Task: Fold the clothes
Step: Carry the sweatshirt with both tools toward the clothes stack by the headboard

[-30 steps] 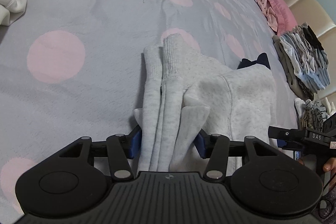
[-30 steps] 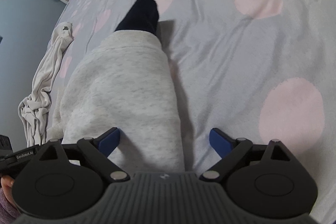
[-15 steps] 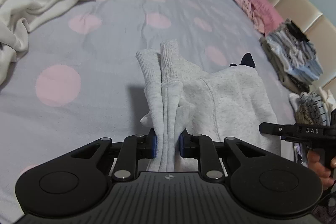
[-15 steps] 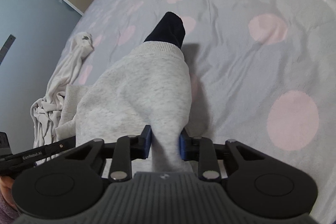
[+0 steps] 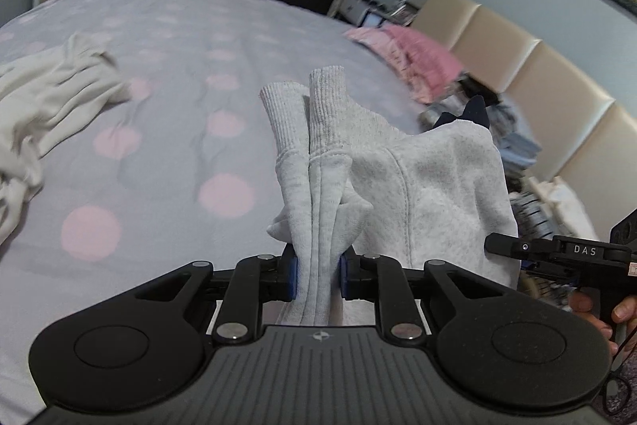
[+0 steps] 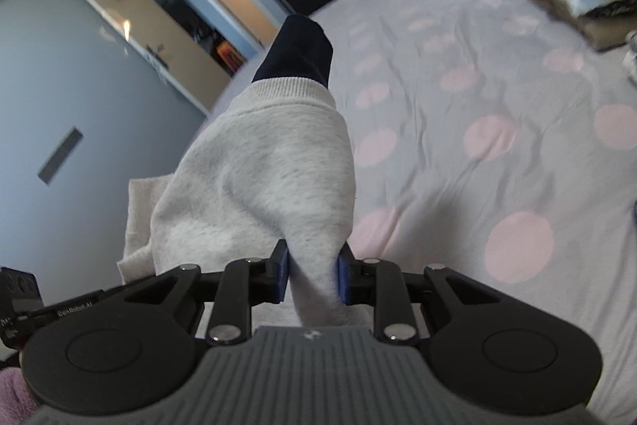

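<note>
The left gripper point(image 5: 317, 275) is squeezing the bunched sleeves of the gray sweatshirt point(image 5: 430, 182) in its jaws. The right gripper point(image 6: 312, 275) is pinching another fold of it. The sweatshirt is hanging between them, above the near edge of the spotted bed point(image 5: 167, 130).

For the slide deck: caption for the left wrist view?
Left gripper clamps grey sweatshirt's bunched sleeves above the polka-dot bedspread.
</note>
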### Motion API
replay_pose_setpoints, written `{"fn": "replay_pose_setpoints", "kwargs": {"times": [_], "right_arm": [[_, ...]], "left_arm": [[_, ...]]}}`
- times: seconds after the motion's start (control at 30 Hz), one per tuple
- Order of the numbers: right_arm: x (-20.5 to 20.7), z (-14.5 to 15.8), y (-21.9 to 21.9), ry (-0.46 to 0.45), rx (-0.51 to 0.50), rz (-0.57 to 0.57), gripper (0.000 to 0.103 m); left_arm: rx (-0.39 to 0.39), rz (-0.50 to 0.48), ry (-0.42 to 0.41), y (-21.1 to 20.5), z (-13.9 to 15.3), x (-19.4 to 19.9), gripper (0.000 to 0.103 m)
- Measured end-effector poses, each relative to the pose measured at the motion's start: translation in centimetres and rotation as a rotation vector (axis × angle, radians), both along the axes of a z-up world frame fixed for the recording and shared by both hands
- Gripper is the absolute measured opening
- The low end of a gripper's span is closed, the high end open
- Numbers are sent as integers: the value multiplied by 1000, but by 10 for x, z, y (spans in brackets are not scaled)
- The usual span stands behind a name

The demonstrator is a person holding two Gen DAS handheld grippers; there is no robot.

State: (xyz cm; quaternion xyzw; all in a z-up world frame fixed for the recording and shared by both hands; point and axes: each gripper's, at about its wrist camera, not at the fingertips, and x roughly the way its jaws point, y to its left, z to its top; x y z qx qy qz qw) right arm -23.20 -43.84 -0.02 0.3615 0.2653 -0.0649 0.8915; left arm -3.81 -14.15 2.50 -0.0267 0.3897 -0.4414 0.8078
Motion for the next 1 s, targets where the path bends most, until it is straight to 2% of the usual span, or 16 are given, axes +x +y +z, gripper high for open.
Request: {"fn": "replay_pose_setpoints", "kwargs": {"times": [0.23, 0.4, 0.5, 0.73, 0.83, 1.0], "right_arm": [[-50, 55, -36, -85, -50, -103, 26], [-97, 106, -78, -53, -135, -170, 25], [-125, 138, -109, -14, -183, -218, 25], [-185, 205, -167, 51, -358, -364, 26], [-208, 225, -190, 66, -405, -420, 26], [-243, 240, -225, 107, -423, -536, 26]], "left_arm": [[-83, -127, -57, -61, 46, -22, 16], [-134, -261, -71, -127, 72, -43, 16], [-174, -340, -39, -171, 81, -58, 16], [-222, -510, -29, -276, 107, -104, 16], [-238, -572, -29, -309, 118, -127, 16], [-233, -686, -2, -356, 116, -157, 16]]}}
